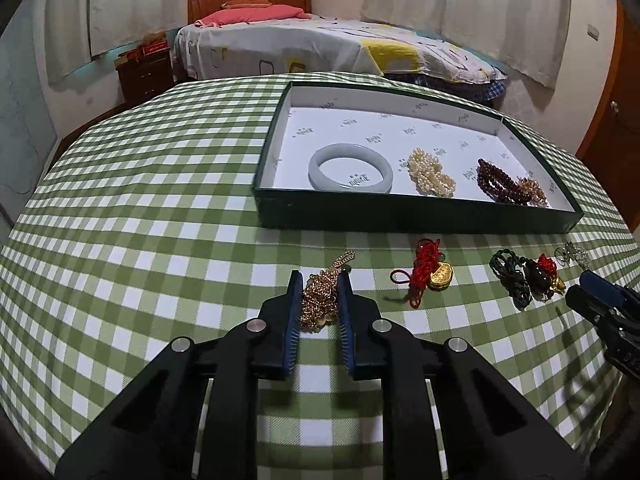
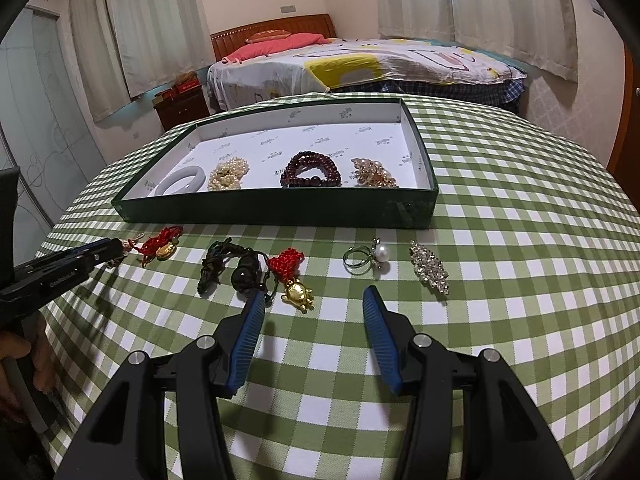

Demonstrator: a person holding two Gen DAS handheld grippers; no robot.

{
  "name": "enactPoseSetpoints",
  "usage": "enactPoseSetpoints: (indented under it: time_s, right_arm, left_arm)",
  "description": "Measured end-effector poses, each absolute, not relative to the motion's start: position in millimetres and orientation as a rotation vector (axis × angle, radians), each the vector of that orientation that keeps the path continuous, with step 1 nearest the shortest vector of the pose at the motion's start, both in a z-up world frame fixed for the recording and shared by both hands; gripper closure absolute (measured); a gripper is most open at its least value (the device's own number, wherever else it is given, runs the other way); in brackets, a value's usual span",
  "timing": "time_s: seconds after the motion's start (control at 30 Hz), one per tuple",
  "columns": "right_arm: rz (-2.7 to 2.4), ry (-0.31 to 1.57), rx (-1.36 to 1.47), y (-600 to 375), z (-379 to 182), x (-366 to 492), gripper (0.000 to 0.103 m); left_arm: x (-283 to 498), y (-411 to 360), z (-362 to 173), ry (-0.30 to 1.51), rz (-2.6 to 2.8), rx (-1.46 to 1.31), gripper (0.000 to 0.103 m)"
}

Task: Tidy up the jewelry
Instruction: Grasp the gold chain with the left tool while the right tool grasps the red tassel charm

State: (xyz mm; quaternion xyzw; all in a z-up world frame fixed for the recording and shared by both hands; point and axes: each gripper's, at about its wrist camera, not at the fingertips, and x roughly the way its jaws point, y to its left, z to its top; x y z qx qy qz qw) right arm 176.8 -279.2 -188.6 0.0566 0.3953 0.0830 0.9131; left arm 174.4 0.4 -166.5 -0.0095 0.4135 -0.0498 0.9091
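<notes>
Gold chain (image 1: 323,300) sat bunched on the checked cloth (image 1: 160,200), on the near side of the green tray (image 1: 400,216), with my left gripper (image 1: 320,280) pads on both flanks of it; couldn't tell if they were pinching yet. My right gripper (image 2: 314,300) was spread wide, holding nothing, near the gold turtle charm (image 2: 298,294). Inside the tray: jade bangle (image 1: 350,166), pearl strand (image 1: 431,177), dark red beads (image 1: 500,182).

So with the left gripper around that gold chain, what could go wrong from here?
The gold chain is a loose heap between the left gripper's pads, and part trails past the tips, so it may slip or dangle and snag the green box's near wall. The red-cord gold charm lies close and could get dragged.
</notes>
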Motion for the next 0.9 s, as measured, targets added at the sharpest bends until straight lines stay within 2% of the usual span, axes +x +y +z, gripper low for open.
enactPoseSetpoints:
  time_s: [0.27,0.4,0.6,0.67,0.73,0.9]
  right_arm:
    - [0.180,0.839,0.079,-270.1,-189.1,187.2,0.053]
    - [0.190,0.849,0.061,-265.5,-186.9,197.3,0.058]
    - [0.207,0.878,0.056,-262.4,-189.1,208.8,0.071]
    - [0.206,0.879,0.045,-261.5,-189.2,210.1,0.082]
    - [0.212,0.881,0.045,-261.6,-189.4,209.7,0.088]
    - [0.207,0.870,0.050,-262.9,-188.5,205.1,0.090]
  left_arm:
    - [173.6,4.4,-164.7,0.847,-0.098,-0.027,0.087]
    - [174.0,5.2,-164.5,0.849,-0.096,-0.029,0.087]
    - [174.9,6.0,-162.3,0.846,-0.092,-0.033,0.088]
    - [174.6,6.8,-162.3,0.843,-0.090,-0.034,0.089]
    - [174.8,7.5,-161.9,0.841,-0.089,-0.035,0.089]
    - [175.1,8.2,-160.7,0.836,-0.090,-0.036,0.089]
